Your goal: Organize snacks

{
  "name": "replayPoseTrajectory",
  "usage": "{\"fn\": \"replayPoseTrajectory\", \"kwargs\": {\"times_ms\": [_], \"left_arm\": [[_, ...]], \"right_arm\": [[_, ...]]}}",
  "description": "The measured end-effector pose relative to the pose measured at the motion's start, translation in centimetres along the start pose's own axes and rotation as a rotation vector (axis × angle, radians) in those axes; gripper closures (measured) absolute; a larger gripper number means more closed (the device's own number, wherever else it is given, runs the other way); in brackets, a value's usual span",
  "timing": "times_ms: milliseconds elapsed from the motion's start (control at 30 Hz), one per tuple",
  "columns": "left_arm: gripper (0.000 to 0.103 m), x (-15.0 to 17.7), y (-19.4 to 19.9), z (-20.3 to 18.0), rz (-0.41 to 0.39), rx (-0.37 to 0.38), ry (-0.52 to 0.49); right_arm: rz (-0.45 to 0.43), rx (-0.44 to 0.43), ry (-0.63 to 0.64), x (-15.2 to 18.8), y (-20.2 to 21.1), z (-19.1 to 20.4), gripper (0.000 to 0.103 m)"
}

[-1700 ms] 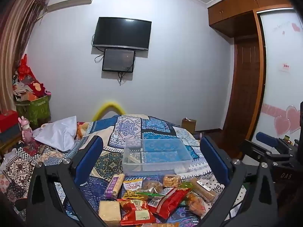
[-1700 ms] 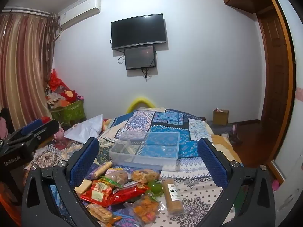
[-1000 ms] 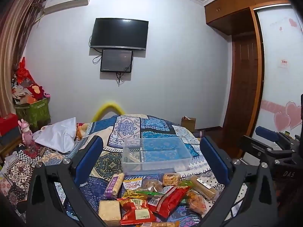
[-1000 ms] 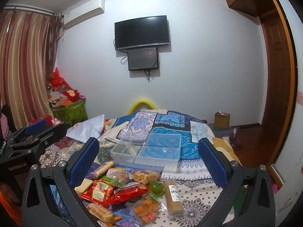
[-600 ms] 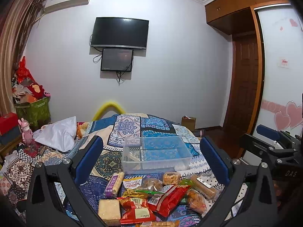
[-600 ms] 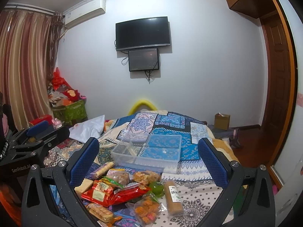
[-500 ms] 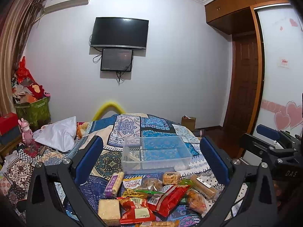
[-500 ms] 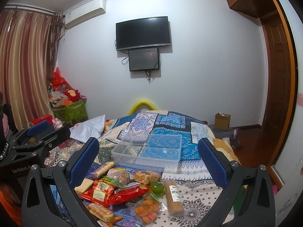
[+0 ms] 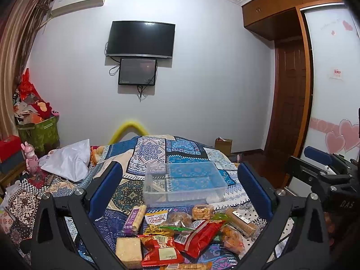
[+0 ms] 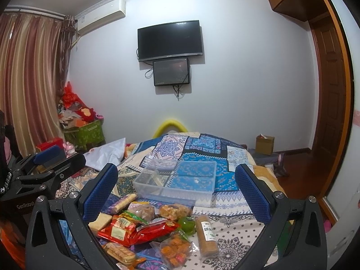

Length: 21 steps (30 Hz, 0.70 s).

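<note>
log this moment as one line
left gripper open, empty | right gripper open, empty | clear plastic divided bin unfilled | snack packets piled on patterned bedspread

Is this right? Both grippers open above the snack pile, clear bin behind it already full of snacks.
Not quite. The left gripper and right gripper are open over the snack pile, but the clear bin holds no snacks; the left wrist view shows the bedspread through it.

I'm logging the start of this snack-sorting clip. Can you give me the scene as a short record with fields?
setting: bed with patterned quilt
container: clear plastic bin, divided, apparently empty
snacks: loose pile in front of the bin, including red chip bag, green cup, cracker roll
left hand-held gripper: open, holding nothing
right hand-held gripper: open, holding nothing
progress: nothing sorted yet
</note>
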<state>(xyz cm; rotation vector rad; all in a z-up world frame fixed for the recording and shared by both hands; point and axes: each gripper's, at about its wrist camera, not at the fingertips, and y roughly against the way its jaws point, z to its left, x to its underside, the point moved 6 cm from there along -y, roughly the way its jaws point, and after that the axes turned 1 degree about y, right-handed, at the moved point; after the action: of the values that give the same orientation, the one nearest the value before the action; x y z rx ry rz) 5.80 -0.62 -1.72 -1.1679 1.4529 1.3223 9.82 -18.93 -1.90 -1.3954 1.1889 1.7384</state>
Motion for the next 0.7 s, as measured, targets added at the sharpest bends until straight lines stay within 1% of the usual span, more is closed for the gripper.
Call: {"fn": "replayPoseTrajectory", "kwargs": {"times_ms": [700], "left_arm": [[0.0,-0.02,-0.06,-0.26,0.0,-0.003,-0.003]], "right_arm": [[-0.005,-0.001,-0.001,-0.07,0.04,-0.04,0.0]]}}
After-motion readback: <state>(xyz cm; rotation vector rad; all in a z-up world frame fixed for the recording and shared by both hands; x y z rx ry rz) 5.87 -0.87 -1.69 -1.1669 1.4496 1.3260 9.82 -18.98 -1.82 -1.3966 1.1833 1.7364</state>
